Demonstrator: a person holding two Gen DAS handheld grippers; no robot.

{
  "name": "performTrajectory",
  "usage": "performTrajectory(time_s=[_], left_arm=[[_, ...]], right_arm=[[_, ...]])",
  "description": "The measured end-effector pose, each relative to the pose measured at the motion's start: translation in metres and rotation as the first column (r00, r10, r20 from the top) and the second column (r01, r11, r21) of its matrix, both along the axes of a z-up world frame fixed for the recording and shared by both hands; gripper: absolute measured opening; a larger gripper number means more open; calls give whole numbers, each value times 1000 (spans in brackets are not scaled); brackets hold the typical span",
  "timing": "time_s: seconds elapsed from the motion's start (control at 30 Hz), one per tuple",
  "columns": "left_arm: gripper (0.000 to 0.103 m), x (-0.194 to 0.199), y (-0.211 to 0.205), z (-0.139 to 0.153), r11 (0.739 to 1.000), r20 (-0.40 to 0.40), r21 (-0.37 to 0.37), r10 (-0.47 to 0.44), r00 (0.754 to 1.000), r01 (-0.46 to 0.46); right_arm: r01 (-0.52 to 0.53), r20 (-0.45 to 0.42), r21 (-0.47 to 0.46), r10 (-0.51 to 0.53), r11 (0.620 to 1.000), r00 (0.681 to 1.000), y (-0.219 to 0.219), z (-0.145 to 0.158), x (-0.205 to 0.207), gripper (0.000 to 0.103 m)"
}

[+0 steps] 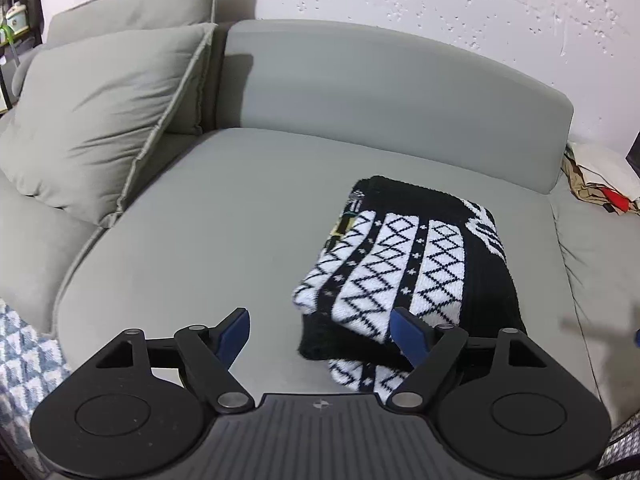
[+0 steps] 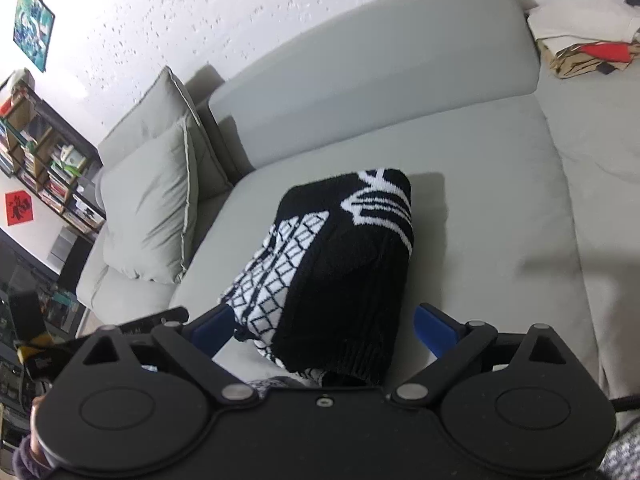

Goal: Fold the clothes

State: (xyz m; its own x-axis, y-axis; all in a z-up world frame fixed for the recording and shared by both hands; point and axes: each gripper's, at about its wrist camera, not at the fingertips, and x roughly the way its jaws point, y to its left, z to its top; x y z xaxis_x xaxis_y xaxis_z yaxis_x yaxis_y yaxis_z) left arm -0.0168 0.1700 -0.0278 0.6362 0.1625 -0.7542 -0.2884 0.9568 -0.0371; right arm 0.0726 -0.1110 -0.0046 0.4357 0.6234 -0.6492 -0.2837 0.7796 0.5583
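Note:
A folded black-and-white knit sweater [image 1: 404,264] lies on the grey sofa seat [image 1: 208,240]. Diamond-patterned white bands face up, and black ribbed fabric runs along its right side. My left gripper [image 1: 320,316] is open and hovers at the sweater's near left corner; its blue pads [image 1: 234,338] touch nothing. In the right wrist view the same sweater [image 2: 344,260] sits just ahead of my right gripper [image 2: 320,316]. That gripper is wide open, with blue fingers [image 2: 434,330] on either side of the sweater's near end and not pressing it.
Two grey cushions [image 1: 104,120] lean at the sofa's left end, in front of the backrest [image 1: 380,88]. Papers and a red item [image 2: 588,54] lie at the far right. A bookshelf [image 2: 44,152] stands left of the sofa. A blue-white patterned cloth [image 1: 24,364] hangs at the near left.

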Motion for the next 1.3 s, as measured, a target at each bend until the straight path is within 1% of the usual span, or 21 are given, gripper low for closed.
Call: performTrajectory(time_s=[0.03, 0.07, 0.13, 0.17, 0.27, 0.37, 0.43, 0.47, 0.53, 0.6, 0.67, 0.77, 0.8, 0.9, 0.97, 1.0, 1.03, 1.1, 1.2, 1.3], left_arm=[[81, -3, 1, 2, 1000, 2, -2, -3, 1000, 3], [85, -6, 3, 1, 1000, 4, -8, -5, 1000, 6], [88, -10, 10, -5, 999, 4, -36, -2, 1000, 2], [90, -11, 15, -13, 998, 2, -65, 8, 1000, -7], [90, -14, 32, -39, 988, -8, -153, 34, 999, -35], [90, -15, 46, -70, 965, -26, -253, 59, 998, -64], [90, -15, 56, -84, 938, -24, -335, 87, 996, -91], [90, -16, 60, -89, 919, -15, -382, 100, 995, -98], [92, -16, 69, -95, 873, 16, -478, 122, 992, -99], [98, -13, 74, -99, 838, 45, -539, 130, 990, -86], [98, -5, 79, -104, 808, 50, -583, 138, 989, -83], [99, 12, 83, -111, 772, 35, -629, 145, 989, -91], [100, 18, 85, -114, 765, 27, -637, 143, 989, -93], [101, 38, 88, -124, 764, -5, -638, 124, 992, -99], [101, 51, 90, -132, 771, -28, -628, 111, 993, -104], [101, 56, 92, -137, 768, -41, -631, 108, 993, -109], [102, 60, 96, -143, 755, -51, -645, 108, 993, -115], [102, 64, 102, -155, 712, -49, -693, 112, 992, -114], [102, 64, 109, -166, 653, -3, -754, 104, 995, -71], [102, 66, 111, -172, 610, 38, -792, 94, 995, -28]], right_arm=[[5, -5, 14, -5, 1000, 1000, -3, 2, -1, 97], [10, -10, 27, -9, 1000, 1000, -7, 4, -2, 99], [21, -21, 32, -20, 999, 1000, -10, 3, -2, 100], [27, -26, 26, -26, 999, 999, -11, -1, -1, 102], [64, -73, -1, -64, 998, 995, -10, -24, 2, 103], [86, -130, -6, -86, 996, 988, -7, -50, 6, 103], [92, -160, 9, -90, 996, 983, -4, -65, 10, 103], [95, -175, 17, -91, 995, 980, -2, -72, 12, 103], [98, -192, 48, -87, 994, 977, 0, -81, 15, 103], [94, -210, 89, -73, 992, 975, 2, -87, 19, 103], [93, -236, 124, -61, 988, 970, 6, -94, 26, 103], [124, -279, 170, -73, 978, 958, 12, -105, 37, 103], [134, -288, 172, -81, 976, 954, 13, -109, 41, 103], [165, -316, 176, -103, 970, 943, 18, -121, 53, 103], [178, -330, 179, -111, 968, 937, 21, -129, 60, 103], [184, -337, 181, -115, 966, 934, 22, -133, 64, 103], [191, -344, 182, -119, 965, 931, 24, -137, 68, 103], [204, -359, 187, -127, 961, 925, 26, -145, 75, 103], [239, -399, 239, -130, 941, 908, 25, -161, 86, 103], [282, -454, 302, -122, 911, 882, 20, -181, 95, 103]])
